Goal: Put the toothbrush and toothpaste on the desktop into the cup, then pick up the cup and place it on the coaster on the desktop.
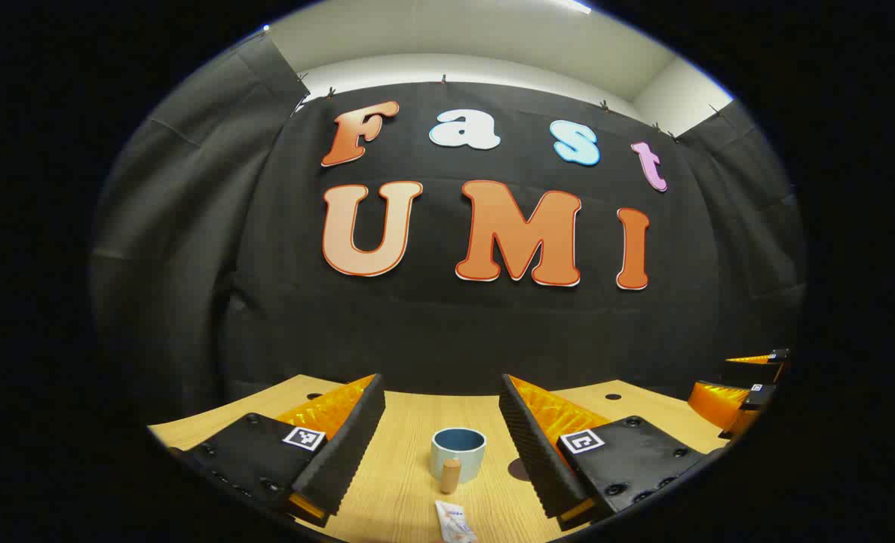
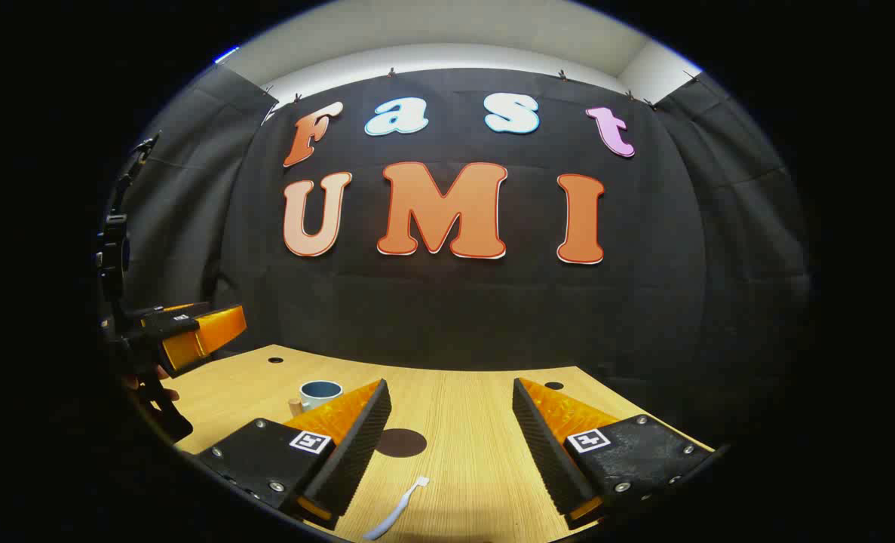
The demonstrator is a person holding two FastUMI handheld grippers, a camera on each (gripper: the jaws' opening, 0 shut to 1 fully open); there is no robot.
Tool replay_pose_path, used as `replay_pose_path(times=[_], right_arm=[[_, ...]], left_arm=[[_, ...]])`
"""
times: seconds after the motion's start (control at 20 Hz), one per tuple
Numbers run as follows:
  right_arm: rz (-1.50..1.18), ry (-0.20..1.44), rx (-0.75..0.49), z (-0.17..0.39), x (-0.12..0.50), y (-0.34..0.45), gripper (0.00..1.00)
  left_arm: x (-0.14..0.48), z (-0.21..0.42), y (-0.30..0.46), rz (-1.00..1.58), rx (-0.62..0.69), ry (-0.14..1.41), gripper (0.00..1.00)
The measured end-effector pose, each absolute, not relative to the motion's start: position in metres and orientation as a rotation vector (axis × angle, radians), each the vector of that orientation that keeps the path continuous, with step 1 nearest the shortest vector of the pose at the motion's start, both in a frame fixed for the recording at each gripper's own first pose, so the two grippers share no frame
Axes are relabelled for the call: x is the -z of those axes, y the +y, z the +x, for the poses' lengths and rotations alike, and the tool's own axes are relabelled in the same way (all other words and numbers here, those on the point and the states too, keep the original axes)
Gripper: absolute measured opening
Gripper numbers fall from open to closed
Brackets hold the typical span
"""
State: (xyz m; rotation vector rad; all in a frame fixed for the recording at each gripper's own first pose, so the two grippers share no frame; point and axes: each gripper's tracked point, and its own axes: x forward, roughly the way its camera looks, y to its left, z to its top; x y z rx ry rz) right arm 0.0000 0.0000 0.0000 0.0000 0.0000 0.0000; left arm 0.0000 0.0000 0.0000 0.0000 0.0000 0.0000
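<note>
Here the toothpaste (image 1: 455, 522) lay cut off at the near worktop (image 1: 402, 483) edge, just before the cup (image 1: 458, 452). The toothbrush (image 2: 396, 510) ran lengthwise from the near edge toward the coaster (image 2: 400, 443), head farthest. The left gripper (image 1: 442, 437) and right gripper (image 2: 452, 437) hovered, fingers spread, holding nothing.

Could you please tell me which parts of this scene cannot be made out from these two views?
- Toothpaste: near end cut off by the left gripper view's bottom edge.
- Toothbrush: handle end cut off at the right gripper view's bottom edge.
- Coaster: mostly hidden behind the left gripper's finger.
- Cup: lower part hidden behind the right gripper's finger.
</note>
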Motion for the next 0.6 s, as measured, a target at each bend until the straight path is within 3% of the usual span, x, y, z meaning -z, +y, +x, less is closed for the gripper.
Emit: replay_pose_path(times=[0.05, 0.1, 0.55, 0.6], right_arm=[[0.003, -0.005, -0.003, 0.0, -0.001, 0.001, 1.0], [0.009, -0.007, -0.004, -0.001, -0.001, 0.002, 0.98], [0.024, -0.014, 0.007, -0.002, -0.004, -0.001, 0.98], [0.025, -0.015, 0.007, -0.002, -0.005, -0.001, 0.98]], left_arm=[[-0.003, -0.002, -0.002, 0.0, 0.004, -0.006, 0.97], [-0.007, -0.005, -0.003, 0.005, 0.01, -0.014, 0.93], [-0.024, -0.009, -0.019, 0.051, 0.01, -0.089, 0.93], [-0.024, -0.008, -0.015, 0.055, -0.004, -0.097, 0.97]])
